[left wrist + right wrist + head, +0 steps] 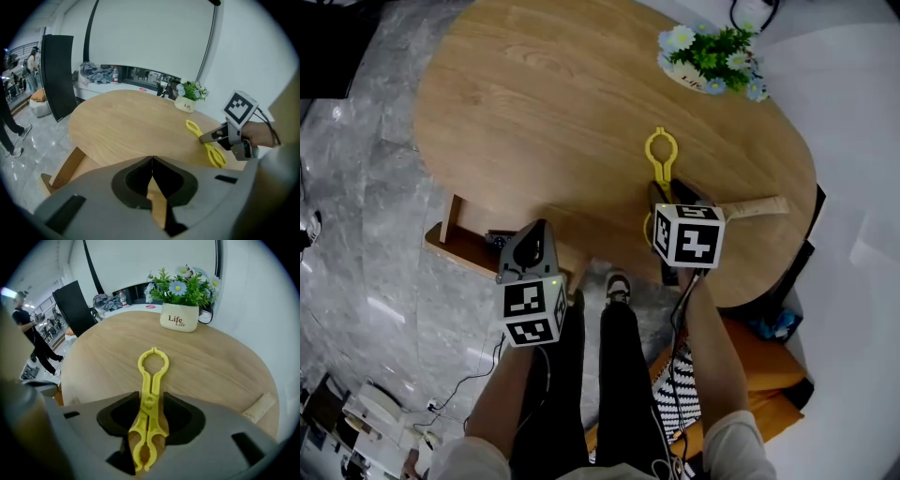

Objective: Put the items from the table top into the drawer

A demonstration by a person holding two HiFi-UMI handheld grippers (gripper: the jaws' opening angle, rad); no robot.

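The yellow plastic tongs (149, 380) are straddled by the right gripper (151, 393), whose jaws are held apart on either side of the pivot with narrow gaps left. The tongs are laid flat on the wooden table (544, 103), ring end pointing away from that gripper. The left gripper (152, 161) is closed on nothing, with the open drawer (467, 246) just to its left.
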